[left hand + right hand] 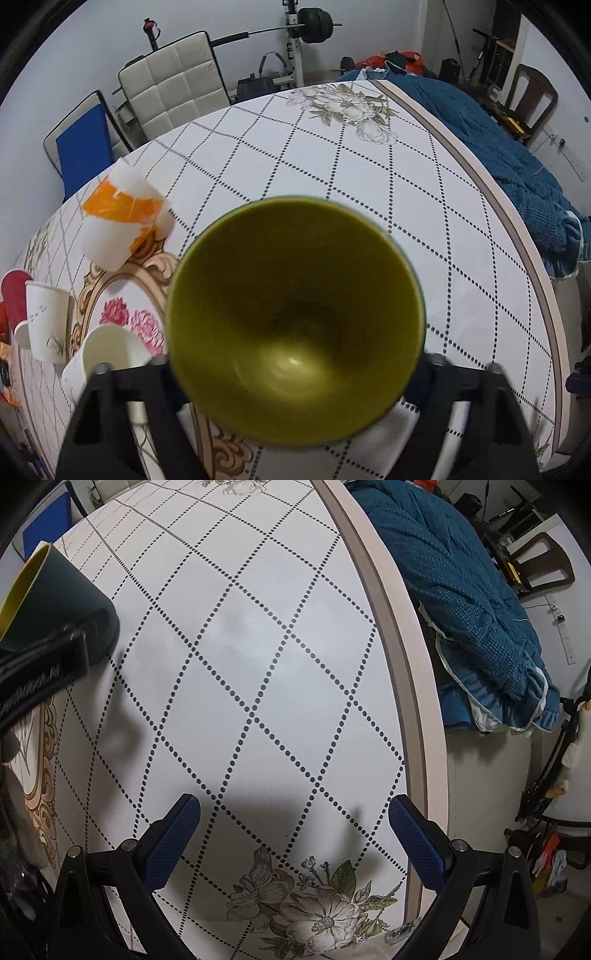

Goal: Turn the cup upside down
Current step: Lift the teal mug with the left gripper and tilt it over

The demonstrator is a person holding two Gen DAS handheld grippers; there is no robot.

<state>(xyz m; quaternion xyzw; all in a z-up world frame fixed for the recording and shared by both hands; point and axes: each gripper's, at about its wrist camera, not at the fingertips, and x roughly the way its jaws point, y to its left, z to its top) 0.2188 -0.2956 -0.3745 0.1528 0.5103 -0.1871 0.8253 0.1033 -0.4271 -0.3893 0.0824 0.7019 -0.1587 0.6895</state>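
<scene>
My left gripper (295,373) is shut on a cup (295,321) with a yellow-green inside and dark teal outside. The cup's open mouth faces the left wrist camera and fills the middle of that view, held above the table. The same cup (55,602) shows at the far left of the right wrist view, tilted, with the left gripper's finger (40,672) against its wall. My right gripper (295,834) is open and empty, its blue pads (173,845) spread wide above the tablecloth (258,664).
Several paper cups sit at the left: an orange-and-white one on its side (122,218), a white one (48,321), a red one (14,295) and another white one (107,354). The table edge (406,664) runs along the right, with a blue quilt (461,590) beyond.
</scene>
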